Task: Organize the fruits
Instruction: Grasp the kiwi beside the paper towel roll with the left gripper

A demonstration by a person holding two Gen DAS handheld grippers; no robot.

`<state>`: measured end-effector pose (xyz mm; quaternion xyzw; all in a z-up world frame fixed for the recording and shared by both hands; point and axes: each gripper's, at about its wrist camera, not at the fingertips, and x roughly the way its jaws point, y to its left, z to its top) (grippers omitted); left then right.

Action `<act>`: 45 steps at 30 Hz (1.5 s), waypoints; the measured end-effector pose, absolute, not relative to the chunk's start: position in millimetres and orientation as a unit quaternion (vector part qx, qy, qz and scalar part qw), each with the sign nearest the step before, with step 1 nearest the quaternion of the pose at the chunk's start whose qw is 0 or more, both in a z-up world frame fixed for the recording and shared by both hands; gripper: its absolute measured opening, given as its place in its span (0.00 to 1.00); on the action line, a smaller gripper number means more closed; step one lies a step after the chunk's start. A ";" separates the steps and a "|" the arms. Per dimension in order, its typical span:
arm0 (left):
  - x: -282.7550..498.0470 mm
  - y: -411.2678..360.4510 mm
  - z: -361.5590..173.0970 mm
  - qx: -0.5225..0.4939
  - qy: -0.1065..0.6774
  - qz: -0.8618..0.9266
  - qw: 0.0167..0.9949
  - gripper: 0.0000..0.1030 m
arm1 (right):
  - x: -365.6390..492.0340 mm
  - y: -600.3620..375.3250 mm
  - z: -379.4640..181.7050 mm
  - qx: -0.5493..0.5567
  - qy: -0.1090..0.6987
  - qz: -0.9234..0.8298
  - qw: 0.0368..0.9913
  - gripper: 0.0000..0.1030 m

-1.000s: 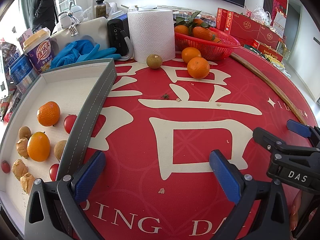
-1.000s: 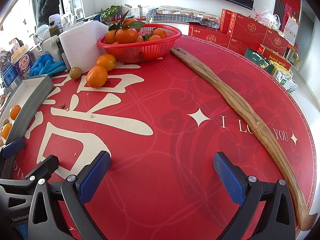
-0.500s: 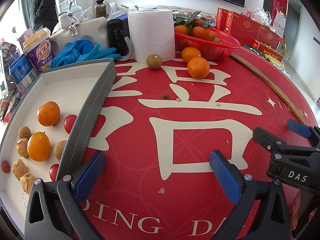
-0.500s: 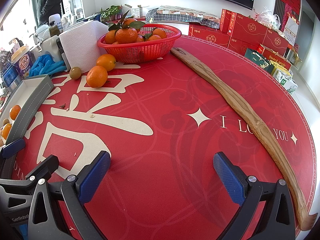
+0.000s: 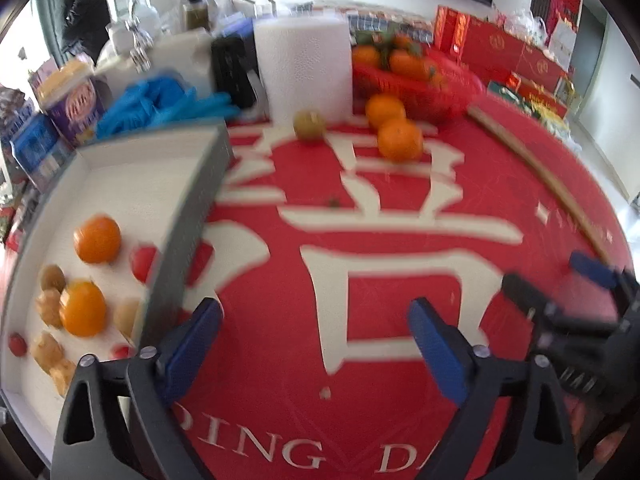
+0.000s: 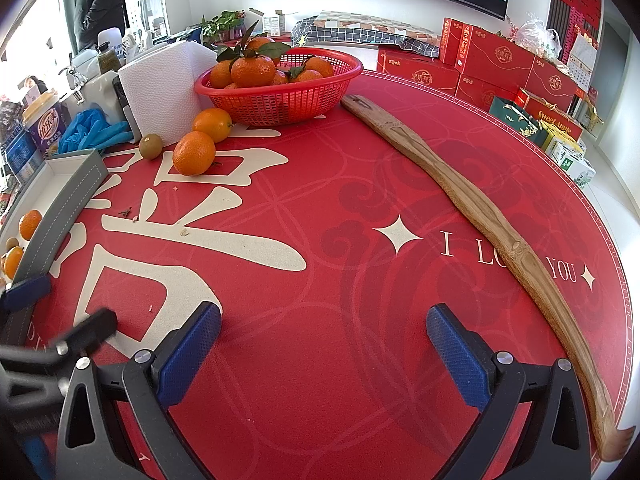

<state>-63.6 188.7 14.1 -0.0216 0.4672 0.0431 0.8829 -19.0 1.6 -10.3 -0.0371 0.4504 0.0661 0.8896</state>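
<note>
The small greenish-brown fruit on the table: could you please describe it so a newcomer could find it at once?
Start at the red basket and go to the white paper roll beside it. At the roll's foot lies the fruit, left of two loose oranges: smaller than they are and dull greenish-brown.

**Black frames, blue pads**

The left gripper (image 5: 314, 344) and right gripper (image 6: 324, 350) look alike: black plastic arms with triangular cut-outs, silver screw heads at the joints, and textured blue pads (image 6: 454, 358) lining the inner faces of both fingers.
</note>
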 end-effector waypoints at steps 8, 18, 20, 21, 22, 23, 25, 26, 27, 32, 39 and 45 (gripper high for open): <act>-7.9 191.5 43.2 -0.032 0.445 0.053 0.893 0.90 | -21.4 -5.2 -10.0 -0.060 0.449 0.110 0.885 1.00; 65.2 199.2 16.4 -0.048 0.474 0.090 0.875 0.79 | -21.2 -4.9 -10.4 -0.060 0.448 0.110 0.885 1.00; 72.0 203.9 11.5 -0.061 0.479 0.093 0.871 0.79 | -21.3 -5.1 -10.3 -0.060 0.448 0.110 0.885 1.00; 76.3 206.1 8.6 -0.068 0.484 0.095 0.867 0.79 | -21.4 -5.0 -10.3 -0.059 0.448 0.110 0.885 1.00; 77.6 204.3 9.2 -0.062 0.480 0.099 0.870 0.79 | -21.4 -5.2 -10.3 -0.059 0.448 0.110 0.885 1.00; 79.2 203.5 9.2 -0.060 0.479 0.097 0.870 0.77 | -21.5 -5.1 -10.2 -0.060 0.448 0.109 0.885 1.00; 79.4 200.0 9.4 -0.054 0.474 0.099 0.873 0.71 | -21.5 -5.2 -10.2 -0.059 0.448 0.110 0.885 1.00; 79.2 197.2 10.7 -0.050 0.470 0.098 0.876 0.59 | -21.5 -5.1 -10.3 -0.059 0.448 0.110 0.885 1.00; 78.7 194.5 11.6 -0.052 0.467 0.087 0.878 0.39 | -21.6 -5.2 -10.2 -0.059 0.448 0.110 0.885 1.00; 64.5 191.7 13.4 -0.041 0.471 0.072 0.878 0.28 | -21.6 -5.2 -10.2 -0.059 0.448 0.110 0.885 1.00; -11.0 195.9 14.9 -0.033 0.458 0.059 0.887 0.28 | -16.9 -2.0 -10.0 -0.060 0.451 0.112 0.884 1.00; -66.3 203.2 9.7 -0.031 0.451 0.065 0.890 0.28 | 17.2 26.7 -6.5 -0.068 0.468 0.135 0.871 1.00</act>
